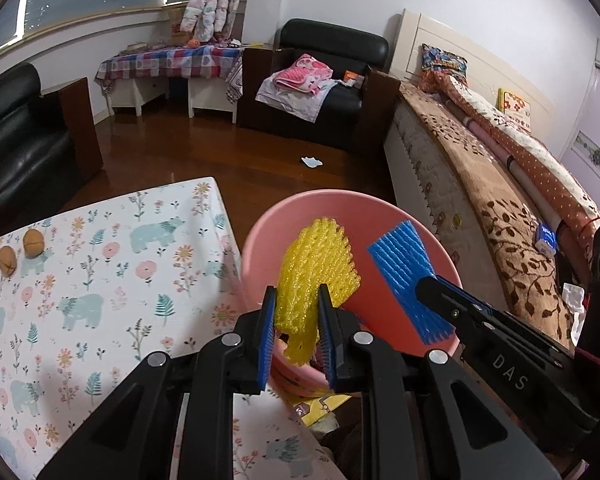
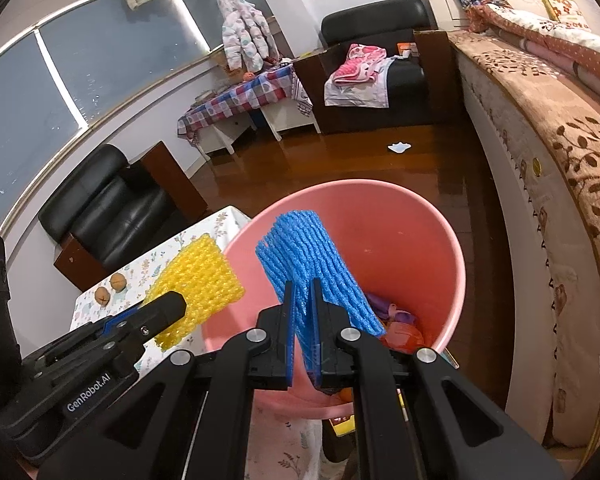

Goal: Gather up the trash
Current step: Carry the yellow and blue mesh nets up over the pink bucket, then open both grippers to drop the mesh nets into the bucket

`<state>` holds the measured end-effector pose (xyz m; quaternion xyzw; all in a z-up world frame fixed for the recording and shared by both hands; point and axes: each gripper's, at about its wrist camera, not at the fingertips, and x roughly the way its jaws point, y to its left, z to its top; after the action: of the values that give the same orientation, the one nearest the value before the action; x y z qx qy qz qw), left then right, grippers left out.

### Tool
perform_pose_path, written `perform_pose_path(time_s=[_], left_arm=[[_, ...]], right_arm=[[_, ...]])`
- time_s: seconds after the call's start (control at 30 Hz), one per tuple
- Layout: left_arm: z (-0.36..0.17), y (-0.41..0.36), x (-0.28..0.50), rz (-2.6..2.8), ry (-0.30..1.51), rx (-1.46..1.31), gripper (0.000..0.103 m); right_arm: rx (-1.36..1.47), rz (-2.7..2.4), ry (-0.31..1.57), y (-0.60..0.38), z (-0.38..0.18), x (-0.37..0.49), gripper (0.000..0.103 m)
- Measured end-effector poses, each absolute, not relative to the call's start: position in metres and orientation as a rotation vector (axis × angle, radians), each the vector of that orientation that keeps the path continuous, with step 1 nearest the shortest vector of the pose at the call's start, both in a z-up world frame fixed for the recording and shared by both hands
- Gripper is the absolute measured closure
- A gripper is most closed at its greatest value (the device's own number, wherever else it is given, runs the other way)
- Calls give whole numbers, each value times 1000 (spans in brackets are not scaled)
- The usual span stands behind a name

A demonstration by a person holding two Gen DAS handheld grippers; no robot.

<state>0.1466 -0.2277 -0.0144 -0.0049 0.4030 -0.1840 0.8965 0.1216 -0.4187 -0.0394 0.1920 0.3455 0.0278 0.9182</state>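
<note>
My left gripper is shut on a yellow foam fruit net and holds it over the near rim of a pink bin. My right gripper is shut on a blue foam fruit net and holds it above the mouth of the same bin. The right gripper also shows in the left wrist view with the blue net. The left gripper shows in the right wrist view with the yellow net. Some colourful trash lies at the bin's bottom.
A table with a floral bear cloth stands left of the bin, with two walnuts on it. A bed runs along the right. A scrap of white paper lies on the wooden floor. Black armchairs stand behind.
</note>
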Motion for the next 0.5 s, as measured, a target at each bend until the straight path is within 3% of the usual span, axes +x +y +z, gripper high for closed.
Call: perform_pose_path(time_s=[0.5], left_arm=[[-27,-244,155,-394,860,7,76]], right_arm=[[415,29,742,-428,-52,126,96]])
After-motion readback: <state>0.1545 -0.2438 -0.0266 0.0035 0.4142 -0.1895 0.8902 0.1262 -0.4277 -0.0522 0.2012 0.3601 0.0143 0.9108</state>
